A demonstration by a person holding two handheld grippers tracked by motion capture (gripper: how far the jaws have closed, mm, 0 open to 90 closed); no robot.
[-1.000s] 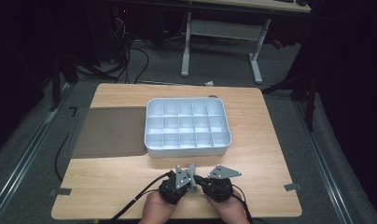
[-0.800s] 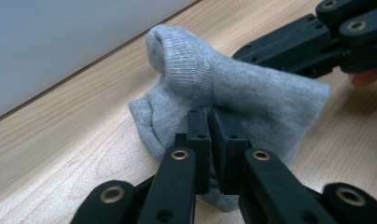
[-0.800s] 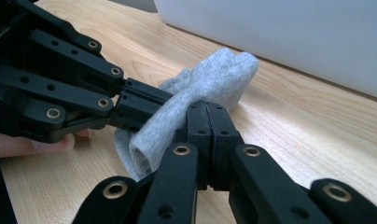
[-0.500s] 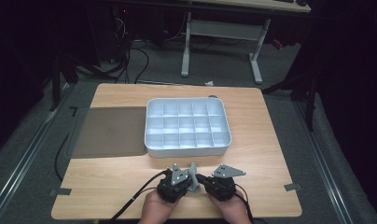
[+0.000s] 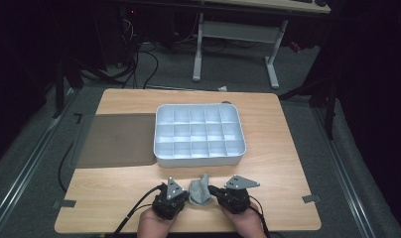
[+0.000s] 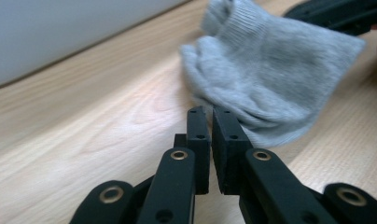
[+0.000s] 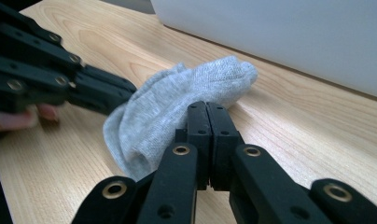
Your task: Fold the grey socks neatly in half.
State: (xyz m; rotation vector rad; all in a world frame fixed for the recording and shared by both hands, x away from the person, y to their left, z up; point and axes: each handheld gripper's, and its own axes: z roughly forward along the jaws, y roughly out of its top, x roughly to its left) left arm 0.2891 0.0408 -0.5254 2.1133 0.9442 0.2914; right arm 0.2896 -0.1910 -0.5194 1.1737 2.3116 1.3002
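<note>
The grey sock (image 5: pixel 200 192) lies bunched on the near edge of the wooden table (image 5: pixel 283 148), between the 2 grippers and just on the near side of the white compartment tray (image 5: pixel 199 159). In the left gripper view the sock (image 6: pixel 270 79) is a rumpled knit heap with its cuff end tilted up toward the tray wall.

The left gripper (image 5: pixel 178 196) sits at the sock's left side. Its jaws have just been closing and now stand almost together, with only a thin slit between the pads; the pads (image 6: pixel 198 135) carry nothing, and the sock lies just beyond their tips. Whether the tips touch the cloth I cannot tell.

The right gripper (image 5: pixel 212 190) comes at the sock from the right. Its jaws are fully closed, pad against pad (image 7: pixel 207 121), right at the sock's (image 7: pixel 177 112) near fold. Whether a bit of cloth is pinched between them cannot be told.

Around them, the tray stands in the middle of the table, its rows of small cells bare, and its near wall rises close behind the sock, blocking any path straight ahead. A dark flat mat (image 5: pixel 116 139) lies to the left of the tray, touching its side. Beyond the far edge of the table, a white desk frame (image 5: pixel 235 34) stands on the grey floor.
</note>
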